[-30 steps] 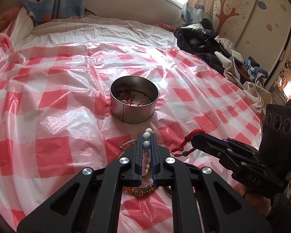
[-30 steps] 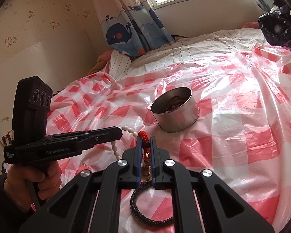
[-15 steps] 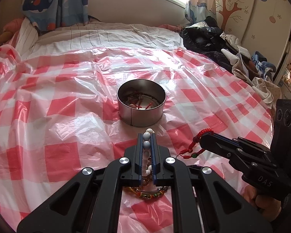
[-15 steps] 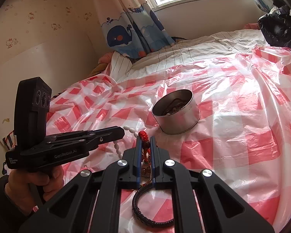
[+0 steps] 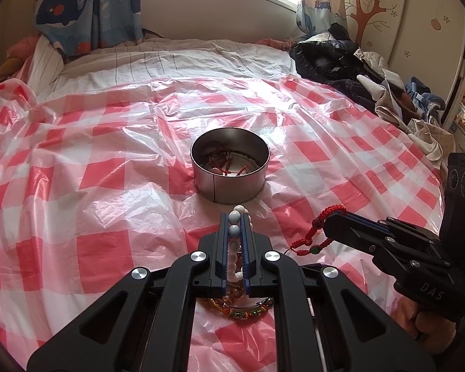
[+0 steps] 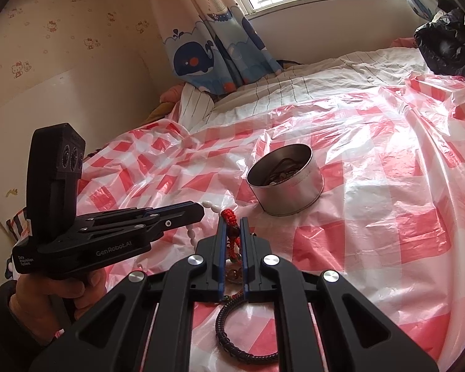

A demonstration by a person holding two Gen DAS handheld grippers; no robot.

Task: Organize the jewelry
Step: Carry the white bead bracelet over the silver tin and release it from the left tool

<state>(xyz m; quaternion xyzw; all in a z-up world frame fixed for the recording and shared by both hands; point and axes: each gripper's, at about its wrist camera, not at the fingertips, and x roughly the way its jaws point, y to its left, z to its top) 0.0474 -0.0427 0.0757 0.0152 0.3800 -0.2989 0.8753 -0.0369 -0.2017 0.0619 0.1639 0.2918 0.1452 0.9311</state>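
Left claw [image 5: 235, 217]: pinching a white bead bracelet [image 5: 234, 232], its beads running back between the fingers
Right claw [image 6: 232, 221]: clamping a red braided cord bracelet [image 6: 229, 217]
Round tin [image 5: 230, 167]: sitting just ahead of both claws, already holding jewelry
Black braided bracelet [image 6: 224, 331]: lying beneath the right claw on the checked plastic sheet [image 6: 387, 217]

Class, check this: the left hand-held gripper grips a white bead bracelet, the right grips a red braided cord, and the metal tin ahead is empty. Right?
Not quite: the metal tin already holds jewelry, red cords among it, as the left wrist view shows. The rest stands.
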